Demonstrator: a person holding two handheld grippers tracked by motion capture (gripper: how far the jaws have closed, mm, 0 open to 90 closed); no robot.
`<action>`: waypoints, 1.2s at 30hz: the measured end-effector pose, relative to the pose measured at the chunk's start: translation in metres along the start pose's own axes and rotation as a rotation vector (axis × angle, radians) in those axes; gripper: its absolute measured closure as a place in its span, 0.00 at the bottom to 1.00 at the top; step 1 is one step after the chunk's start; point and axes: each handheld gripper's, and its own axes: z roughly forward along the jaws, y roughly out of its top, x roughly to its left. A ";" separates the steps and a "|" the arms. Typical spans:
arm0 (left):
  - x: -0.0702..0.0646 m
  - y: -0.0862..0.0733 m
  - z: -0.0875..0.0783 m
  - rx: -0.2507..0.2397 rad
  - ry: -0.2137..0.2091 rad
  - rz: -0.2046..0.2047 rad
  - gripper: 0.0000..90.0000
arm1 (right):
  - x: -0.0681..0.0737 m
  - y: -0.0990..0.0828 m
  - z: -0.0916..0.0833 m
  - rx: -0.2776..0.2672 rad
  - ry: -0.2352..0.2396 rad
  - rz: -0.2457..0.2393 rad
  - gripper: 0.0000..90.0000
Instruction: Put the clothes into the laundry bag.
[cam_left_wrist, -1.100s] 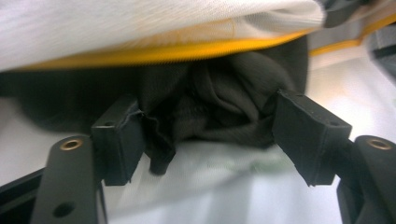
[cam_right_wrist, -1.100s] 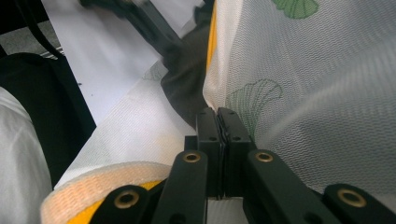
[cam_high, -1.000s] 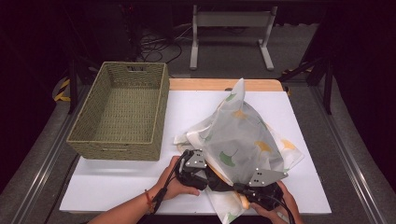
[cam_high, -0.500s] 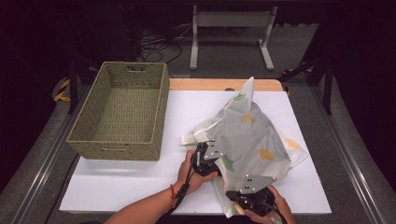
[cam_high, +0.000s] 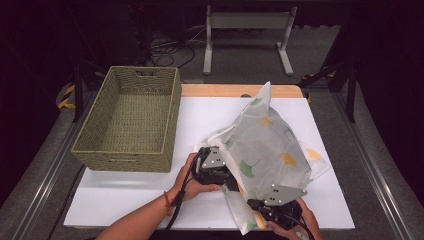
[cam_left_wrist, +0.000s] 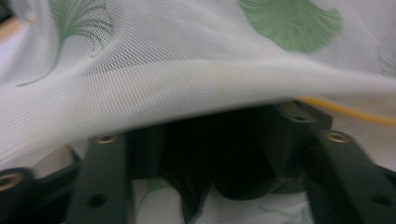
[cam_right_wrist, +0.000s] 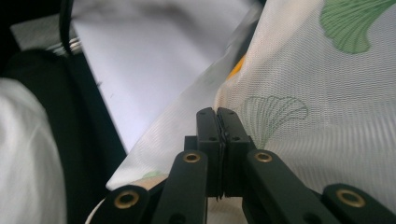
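Note:
A white mesh cloth (cam_high: 265, 145) printed with green and yellow ginkgo leaves stands bunched up on the right half of the white table (cam_high: 125, 195). My right gripper (cam_high: 256, 204) sits at the cloth's near edge, shut on a fold of the cloth (cam_right_wrist: 280, 93), as its own view shows for the right gripper (cam_right_wrist: 218, 116). My left gripper (cam_high: 227, 177) reaches under the cloth's left side. Its jaws have just been opening and stand apart in the left gripper view (cam_left_wrist: 224, 154). The cloth (cam_left_wrist: 187, 84) drapes over them and hides the fingertips.
A woven olive basket (cam_high: 131, 120) stands empty on the table's left half. A wooden strip (cam_high: 235, 90) runs along the far edge, with a metal stand (cam_high: 247, 35) on the floor behind. Dark rails flank the table.
My left gripper has moved up and away from the front edge, in under the cloth. The cloth's peak has shifted a little to the right. The right gripper has stayed put.

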 end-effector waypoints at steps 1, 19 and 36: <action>-0.001 -0.001 -0.006 0.001 -0.016 0.008 0.45 | 0.000 0.001 -0.003 -0.022 -0.018 0.000 0.99; -0.031 -0.004 0.020 0.077 -0.193 0.050 0.55 | 0.002 0.013 -0.011 -0.114 -0.071 -0.010 0.99; -0.008 0.011 0.065 0.061 0.035 0.008 0.98 | 0.000 -0.001 -0.001 -0.057 -0.027 0.034 1.00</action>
